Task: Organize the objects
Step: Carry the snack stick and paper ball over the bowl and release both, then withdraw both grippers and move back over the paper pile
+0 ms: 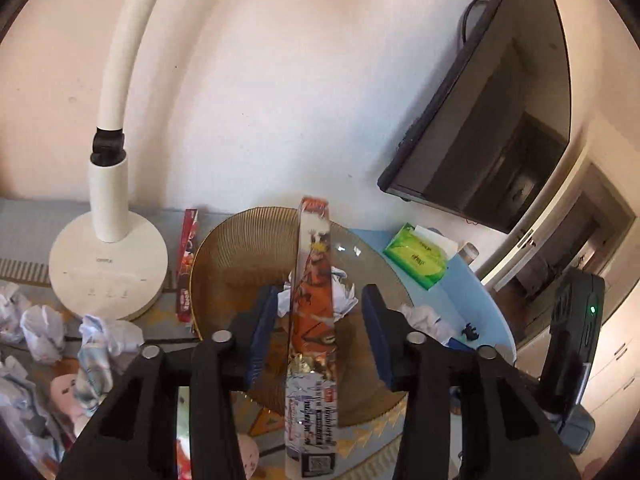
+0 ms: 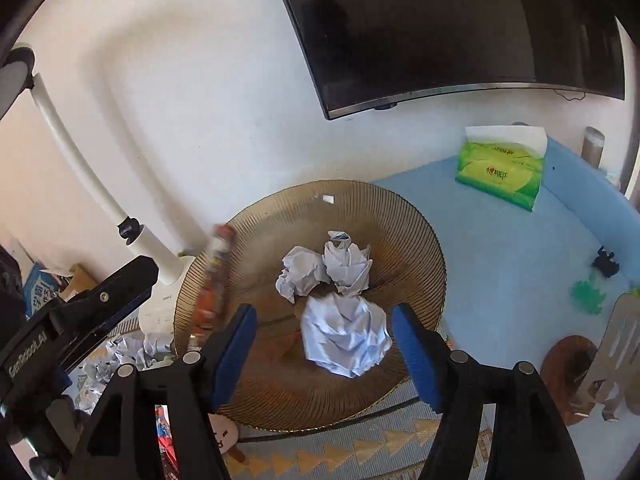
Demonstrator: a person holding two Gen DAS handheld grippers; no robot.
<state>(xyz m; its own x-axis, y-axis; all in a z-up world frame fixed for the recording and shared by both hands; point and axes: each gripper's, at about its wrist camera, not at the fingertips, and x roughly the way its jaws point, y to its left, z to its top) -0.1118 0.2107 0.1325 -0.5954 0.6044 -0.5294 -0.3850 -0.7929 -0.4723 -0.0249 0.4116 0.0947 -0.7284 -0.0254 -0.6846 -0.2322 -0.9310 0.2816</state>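
Left tool (image 1: 319,292): the jaws stand at a moderate width with the long printed box (image 1: 314,380) between them. A gap shows on both sides of the box, so I read neither pad as pressing on it. The box stands on its narrow edge. Its long axis runs straight along the line the left tool points, from the near end low between the fingers to the far end over the back rim of the ribbed amber plate (image 1: 240,248). In the right wrist view the same box shows as a blurred strip at the plate's left rim. I cannot tell whether its far end rests on anything. Right tool (image 2: 324,311): the jaws stand wide with nothing gripped. The largest crumpled paper ball (image 2: 344,336) lies in the plate, ahead of and below the fingertips, centred between the pads and clear of both. Two smaller paper balls (image 2: 298,272) lie just behind it, touching each other. More crumpled paper (image 1: 40,328) remains on the surface (image 2: 500,260) beside the lamp base (image 1: 108,268), to the left of the plate. Judgement: the left hand is the nearer to that loose paper and the right hand is the nearer to the plate centre. Any further handling of the box must close across its thin faces, square to its long axis.
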